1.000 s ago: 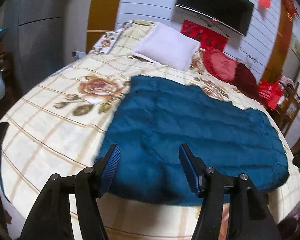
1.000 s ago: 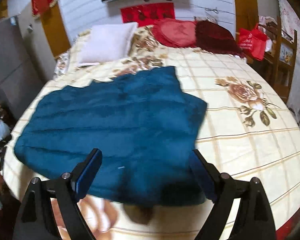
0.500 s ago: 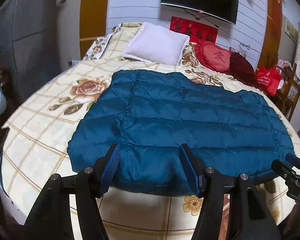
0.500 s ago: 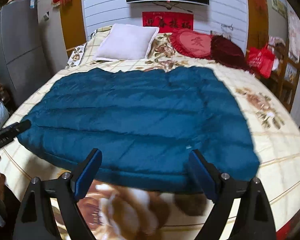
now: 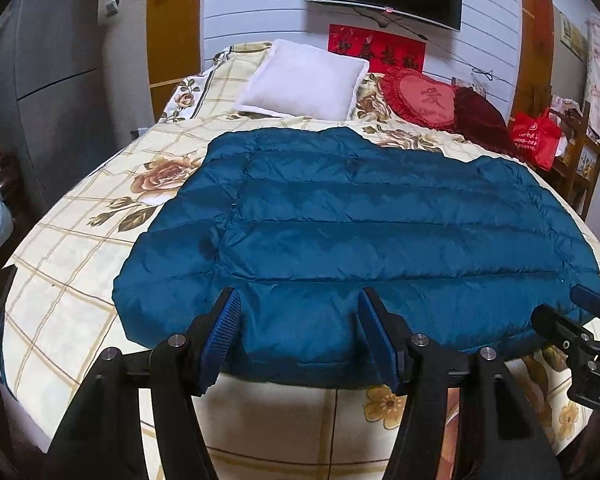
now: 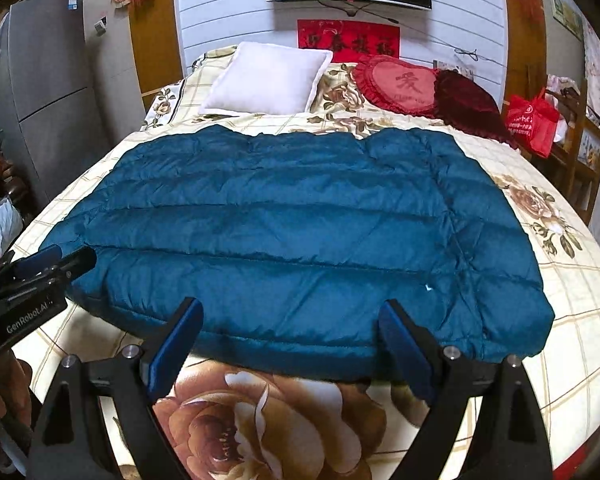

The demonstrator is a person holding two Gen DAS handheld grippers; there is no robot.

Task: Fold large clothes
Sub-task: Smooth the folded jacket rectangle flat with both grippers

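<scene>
I hold the left hand-held gripper and right hand-held gripper wide open and empty at the near hem of the blue down jacket, spread flat across the bed where both can reach.

**Both tools held open, side by side**

The left tool points forward with its two blue-padded fingers spread wide apart, nothing between them; its black arms fan out toward the lower edge of its own view; the right tool is likewise parted, its blue pads standing well apart and empty; each tool shows at the edge of the other's camera, the right one at the far right of the left view, the left one at the far left of the right view; a hand grips the left tool's handle from below.
</scene>
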